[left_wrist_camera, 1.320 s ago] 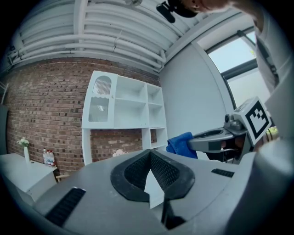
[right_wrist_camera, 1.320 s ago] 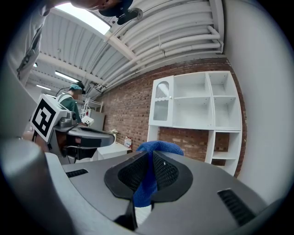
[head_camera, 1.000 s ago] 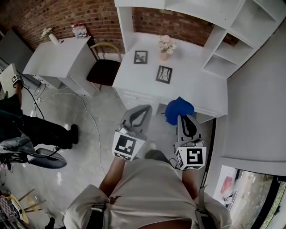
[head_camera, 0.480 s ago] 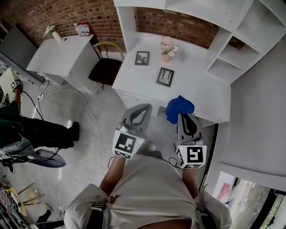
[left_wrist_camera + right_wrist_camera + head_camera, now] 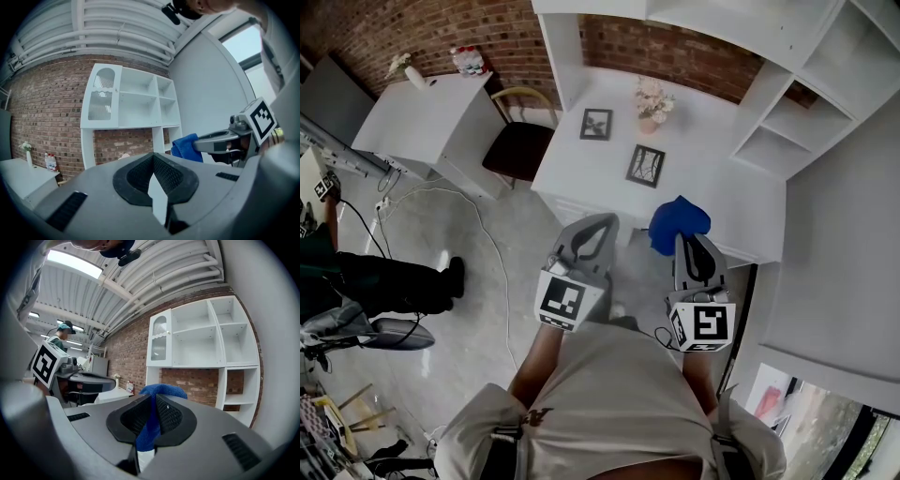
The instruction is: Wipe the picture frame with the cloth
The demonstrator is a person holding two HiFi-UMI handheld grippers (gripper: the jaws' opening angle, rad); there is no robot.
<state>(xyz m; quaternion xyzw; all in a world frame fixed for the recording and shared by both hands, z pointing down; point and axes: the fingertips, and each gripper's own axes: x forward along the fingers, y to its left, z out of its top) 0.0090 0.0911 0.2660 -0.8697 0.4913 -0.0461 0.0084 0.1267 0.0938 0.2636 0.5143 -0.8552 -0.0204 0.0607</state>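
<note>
front strip of the desk is lying open before the near frame; flower vase and second frame are crowding behind, shelf unit is closing the right.

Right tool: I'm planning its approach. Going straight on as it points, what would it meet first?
Likely the white shelf unit over the desk, not the picture frames; the right tool carries the blue cloth ahead of it. Depth is unclear.

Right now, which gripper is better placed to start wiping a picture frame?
Right, probably. The right gripper is shut on the blue cloth, close to the desk and the nearer picture frame. The left gripper holds nothing.
</note>
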